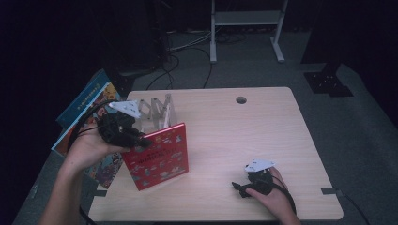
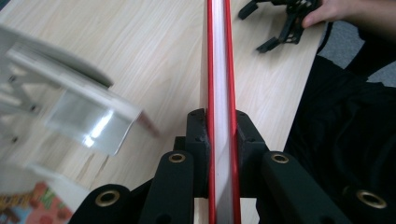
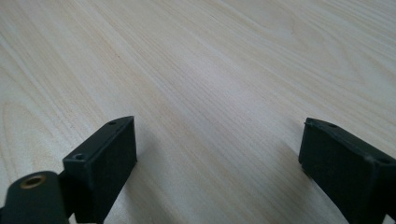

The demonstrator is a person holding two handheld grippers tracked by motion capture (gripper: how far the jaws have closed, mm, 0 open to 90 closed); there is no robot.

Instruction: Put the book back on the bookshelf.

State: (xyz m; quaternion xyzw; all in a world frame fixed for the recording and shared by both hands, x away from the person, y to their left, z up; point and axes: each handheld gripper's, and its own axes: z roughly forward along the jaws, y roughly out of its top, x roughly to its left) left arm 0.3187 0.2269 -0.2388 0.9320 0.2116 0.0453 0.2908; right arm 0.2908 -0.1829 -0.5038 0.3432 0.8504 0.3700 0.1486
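The left gripper [image 1: 123, 129] pinched the red book [image 1: 158, 156] upright by its top corner; the white rack [image 1: 157, 110] stood at one o'clock, the right gripper [image 1: 244, 189] idle, fingers spread.

A dim room with black walls or drapes all around. A light wooden table [image 1: 263, 136] with rounded corners and a small round cable hole [image 1: 241, 100] near its far edge stands on grey carpet [image 1: 371, 140]. Beyond it are the pale metal legs of a stand [image 1: 246, 28] and dark cables [image 1: 187, 61] trailing across the floor. A black floor plate [image 1: 327, 83] lies at the far right
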